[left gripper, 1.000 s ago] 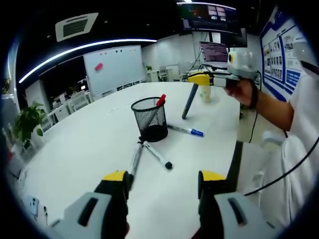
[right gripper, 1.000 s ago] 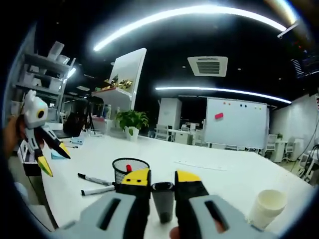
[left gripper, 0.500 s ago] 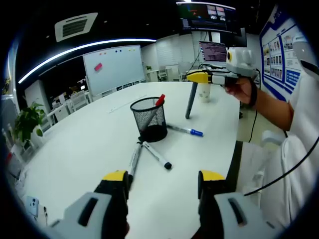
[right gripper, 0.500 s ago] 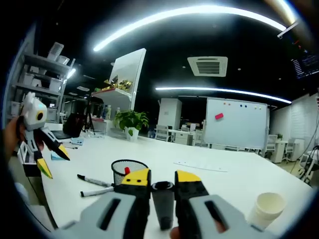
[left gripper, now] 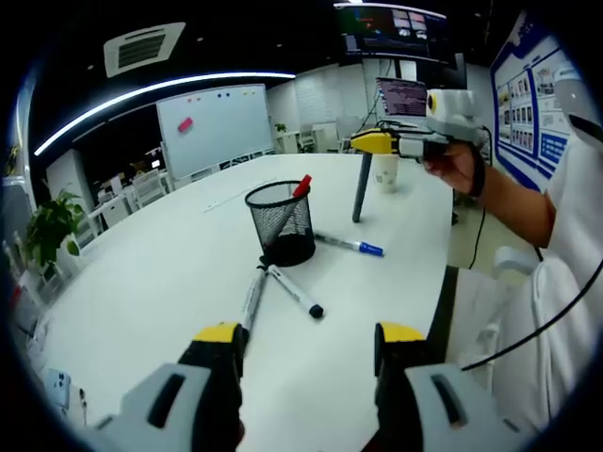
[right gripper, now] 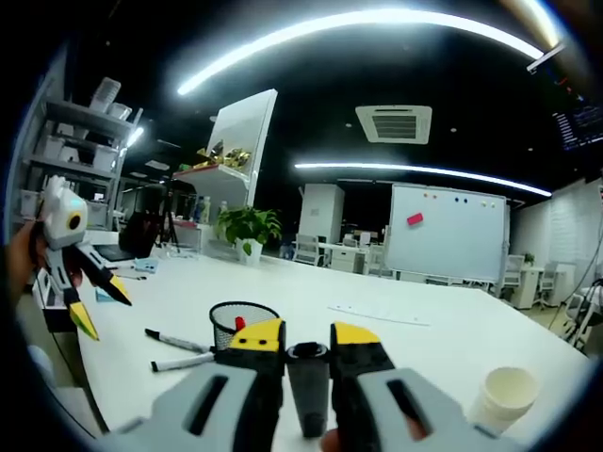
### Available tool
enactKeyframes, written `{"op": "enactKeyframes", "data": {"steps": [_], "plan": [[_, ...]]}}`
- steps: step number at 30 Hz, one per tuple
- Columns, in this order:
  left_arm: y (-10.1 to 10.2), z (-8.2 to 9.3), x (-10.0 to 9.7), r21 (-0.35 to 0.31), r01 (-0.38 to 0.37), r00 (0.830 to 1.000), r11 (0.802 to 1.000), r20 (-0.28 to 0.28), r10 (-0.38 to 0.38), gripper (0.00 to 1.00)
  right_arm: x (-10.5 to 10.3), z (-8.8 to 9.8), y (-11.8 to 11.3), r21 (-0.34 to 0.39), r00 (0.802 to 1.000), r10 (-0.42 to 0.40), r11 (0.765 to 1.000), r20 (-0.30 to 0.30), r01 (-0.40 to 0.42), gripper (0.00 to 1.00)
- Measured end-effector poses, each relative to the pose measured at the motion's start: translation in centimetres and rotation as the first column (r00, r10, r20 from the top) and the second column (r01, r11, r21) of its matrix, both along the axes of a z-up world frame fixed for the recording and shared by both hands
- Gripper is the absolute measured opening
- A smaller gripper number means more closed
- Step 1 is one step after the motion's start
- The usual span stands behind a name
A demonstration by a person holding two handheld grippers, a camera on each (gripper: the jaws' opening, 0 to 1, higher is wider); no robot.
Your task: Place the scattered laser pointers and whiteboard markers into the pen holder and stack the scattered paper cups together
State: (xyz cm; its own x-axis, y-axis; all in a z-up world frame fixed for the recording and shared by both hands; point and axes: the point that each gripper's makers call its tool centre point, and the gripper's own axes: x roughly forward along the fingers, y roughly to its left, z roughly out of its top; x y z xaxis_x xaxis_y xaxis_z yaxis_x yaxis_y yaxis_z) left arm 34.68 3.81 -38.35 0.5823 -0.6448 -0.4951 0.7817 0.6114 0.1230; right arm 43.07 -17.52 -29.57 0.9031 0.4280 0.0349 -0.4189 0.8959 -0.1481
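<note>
A dark grey laser pointer was pinched upright between the yellow-tipped jaws of the right gripper, its round top showing between them in the right gripper view. In the left gripper view the same pointer hung down from that gripper, raised above the white table to the right of the pen holder, with a person's hand around the grip. The black mesh pen holder stood on the table with a red marker leaning inside it. Just in front of the holder lay two markers: a white one with a black cap and a grey one, their far ends meeting near the holder's base. To the right of the holder lay a marker with a blue cap. A paper cup stood farther back on the table, behind the hanging pointer. The left gripper hovered above the near edge of the table with its jaws spread wide and nothing between them. In the right gripper view the left gripper appeared at the left with its jaws apart, and a paper cup stood on the table at the lower right. A whiteboard stood at the back of the room, and a potted plant stood at the left.
</note>
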Motion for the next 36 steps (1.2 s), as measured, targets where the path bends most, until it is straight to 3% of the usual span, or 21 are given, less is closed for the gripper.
{"op": "enactKeyframes", "data": {"steps": [36], "plan": [[0.0, -0.1, -0.1, -0.004, -0.001, 1.0, 1.0, -0.003, 0.001, 0.57, 0.5, 1.3, 0.4, 0.011, 1.0, 0.013, 1.0, 0.0, -0.013, 0.18]]}}
